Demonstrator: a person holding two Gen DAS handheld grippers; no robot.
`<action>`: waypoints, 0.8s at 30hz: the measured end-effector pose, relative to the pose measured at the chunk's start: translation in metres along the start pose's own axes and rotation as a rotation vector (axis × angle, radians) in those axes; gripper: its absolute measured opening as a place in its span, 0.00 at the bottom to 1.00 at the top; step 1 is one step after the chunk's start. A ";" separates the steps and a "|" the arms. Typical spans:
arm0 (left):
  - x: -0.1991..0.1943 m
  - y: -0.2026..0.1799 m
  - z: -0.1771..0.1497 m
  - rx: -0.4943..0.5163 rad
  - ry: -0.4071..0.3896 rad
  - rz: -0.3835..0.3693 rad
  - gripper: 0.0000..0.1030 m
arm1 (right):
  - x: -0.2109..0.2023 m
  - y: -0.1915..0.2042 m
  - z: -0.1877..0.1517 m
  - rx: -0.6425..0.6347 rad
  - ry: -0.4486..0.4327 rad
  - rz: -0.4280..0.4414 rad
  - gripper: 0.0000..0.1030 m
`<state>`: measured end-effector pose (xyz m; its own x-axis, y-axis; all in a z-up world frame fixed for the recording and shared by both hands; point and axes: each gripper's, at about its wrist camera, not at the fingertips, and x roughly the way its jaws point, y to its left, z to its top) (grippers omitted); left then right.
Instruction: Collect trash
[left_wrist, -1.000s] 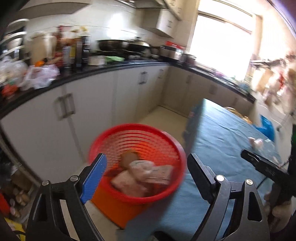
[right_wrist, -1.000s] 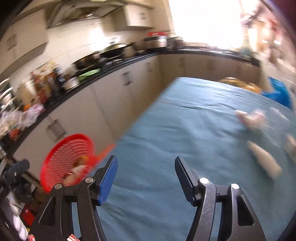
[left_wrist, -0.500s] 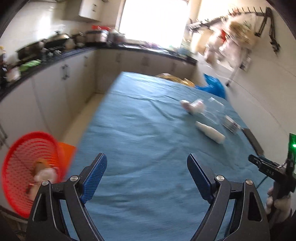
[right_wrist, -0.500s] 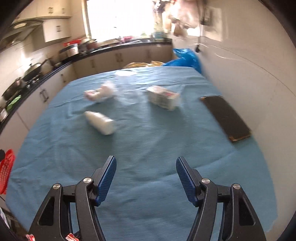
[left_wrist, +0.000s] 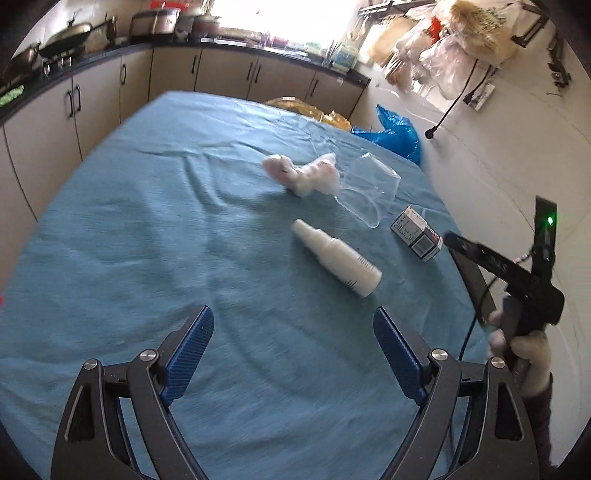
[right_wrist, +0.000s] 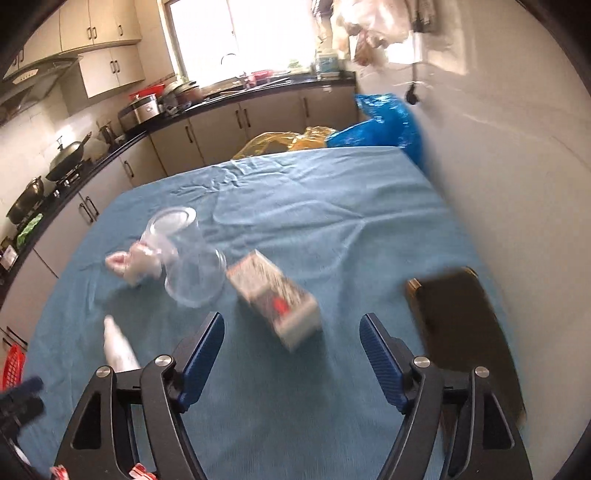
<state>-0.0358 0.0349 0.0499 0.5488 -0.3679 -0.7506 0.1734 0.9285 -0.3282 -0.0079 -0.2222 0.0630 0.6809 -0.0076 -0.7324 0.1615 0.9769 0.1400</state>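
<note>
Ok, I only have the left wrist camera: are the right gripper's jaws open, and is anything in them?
Observer: The right gripper is empty, jaws opening; the small box lies just ahead, untouched.
Operator: What's the dark thing behind it?
Observer: A flat dark slab, maybe a phone, lying on the blue cloth right of the box.
Operator: Basket in sight?
Observer: Only a red basket edge, at the view's far left.

No legible text or labels
</note>
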 end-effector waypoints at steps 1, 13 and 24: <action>0.006 -0.004 0.003 -0.010 0.011 -0.009 0.85 | 0.008 0.001 0.005 -0.015 0.006 0.002 0.78; 0.089 -0.047 0.036 -0.016 0.118 0.058 0.85 | 0.054 -0.005 0.011 -0.018 0.041 0.093 0.78; 0.081 -0.056 0.022 0.012 0.101 0.124 0.28 | 0.055 -0.003 -0.006 -0.050 0.039 0.123 0.36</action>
<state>0.0172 -0.0461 0.0204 0.4818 -0.2533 -0.8389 0.1198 0.9674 -0.2233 0.0249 -0.2241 0.0185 0.6650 0.1201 -0.7371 0.0423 0.9793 0.1977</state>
